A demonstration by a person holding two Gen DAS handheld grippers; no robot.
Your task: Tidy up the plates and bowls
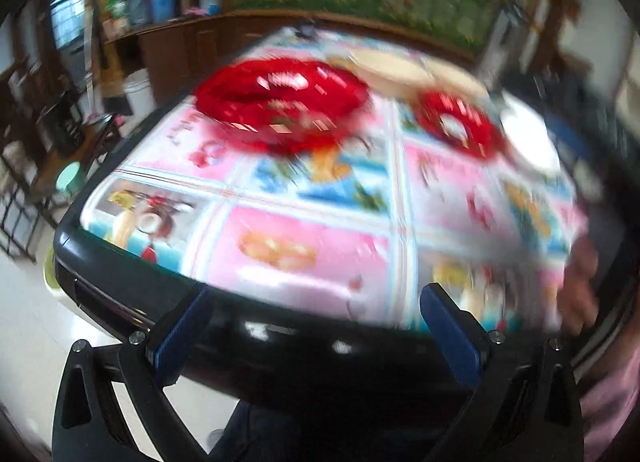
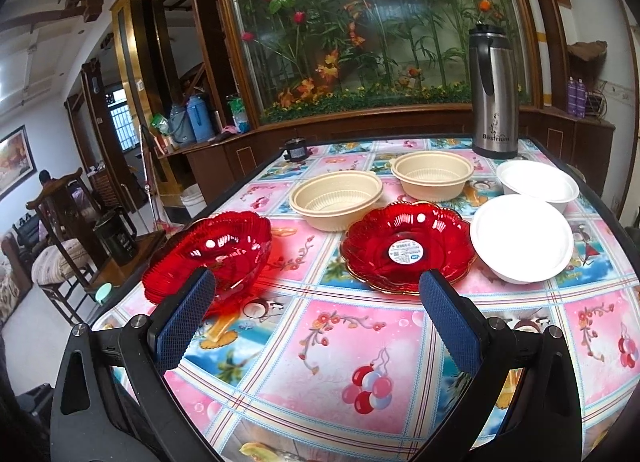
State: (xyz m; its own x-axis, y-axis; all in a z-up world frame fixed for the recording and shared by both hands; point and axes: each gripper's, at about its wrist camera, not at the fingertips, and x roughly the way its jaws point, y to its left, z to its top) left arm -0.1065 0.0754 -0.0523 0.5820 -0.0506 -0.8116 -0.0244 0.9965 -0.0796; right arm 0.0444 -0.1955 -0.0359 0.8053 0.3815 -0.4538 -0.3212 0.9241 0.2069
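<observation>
On my right wrist view the right gripper (image 2: 318,316) sits nearest, jaws spread wide with nothing between the blue pads, hovering over the near part of the table (image 2: 360,342) and its pink-and-blue patterned cloth. My left gripper (image 1: 316,328) is likewise released and empty, hanging at the table's dark near edge; that view is badly smeared, so I read little from it beyond red and pale shapes. Just past the right gripper's left finger is a red glass dish (image 2: 210,256) with a scalloped, ribbed wall, tilted up toward the left table edge, nothing inside that I can see. To its right lies a second red glass dish (image 2: 408,248), flat, gold-rimmed, looking like a small stack, with a round white sticker at its centre. Touching or just beside it on the right is a white bowl (image 2: 522,238), empty. Behind the red dishes are two beige bowls, the left one (image 2: 336,199) and the right one (image 2: 432,177), both ribbed inside and empty. A second white bowl (image 2: 538,183) sits behind the first. Farthest back stands a steel thermos jug (image 2: 494,91), upright at the far edge
</observation>
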